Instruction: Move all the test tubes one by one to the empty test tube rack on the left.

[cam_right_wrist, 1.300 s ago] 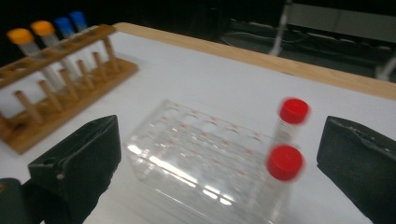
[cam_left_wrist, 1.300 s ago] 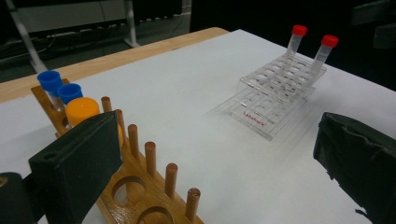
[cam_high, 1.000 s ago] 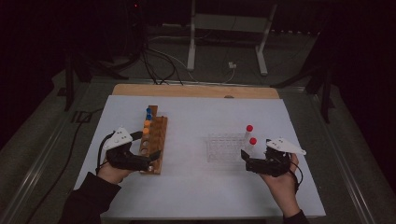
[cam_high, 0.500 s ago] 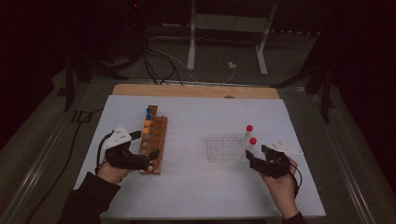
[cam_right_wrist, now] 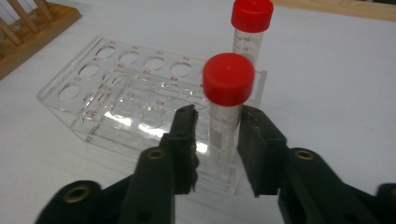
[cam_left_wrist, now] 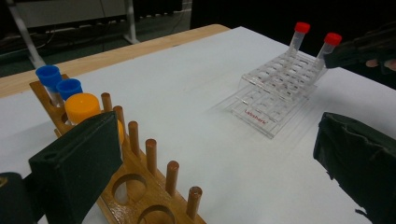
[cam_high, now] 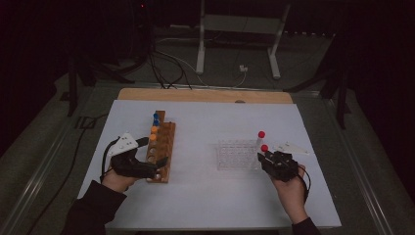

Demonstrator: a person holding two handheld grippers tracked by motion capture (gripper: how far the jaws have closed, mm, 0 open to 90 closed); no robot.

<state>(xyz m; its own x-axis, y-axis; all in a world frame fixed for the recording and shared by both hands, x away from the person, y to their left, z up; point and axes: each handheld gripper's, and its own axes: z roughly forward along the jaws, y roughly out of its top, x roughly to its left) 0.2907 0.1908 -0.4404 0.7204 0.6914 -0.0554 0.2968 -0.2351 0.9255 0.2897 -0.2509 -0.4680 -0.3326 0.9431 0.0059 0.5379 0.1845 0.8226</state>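
Right gripper view: my right tool (cam_right_wrist: 217,140) has just been closing on the near red-capped clear tube (cam_right_wrist: 227,100) standing in the clear plastic rack (cam_right_wrist: 93,93) on the white worktop (cam_right_wrist: 327,93); my left tool (cam_left_wrist: 210,186) gapes wide beside the wooden rack (cam_left_wrist: 140,196).

Bare white table (cam_high: 205,147) lies open between wooden rack (cam_high: 161,152) and clear rack (cam_high: 237,155).

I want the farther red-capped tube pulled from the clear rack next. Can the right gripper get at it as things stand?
Probably not right away. The right gripper has just been closing, its jaws around the nearer red-capped tube, which stands directly in front of the farther red-capped tube. Nothing else crowds that corner of the clear rack.
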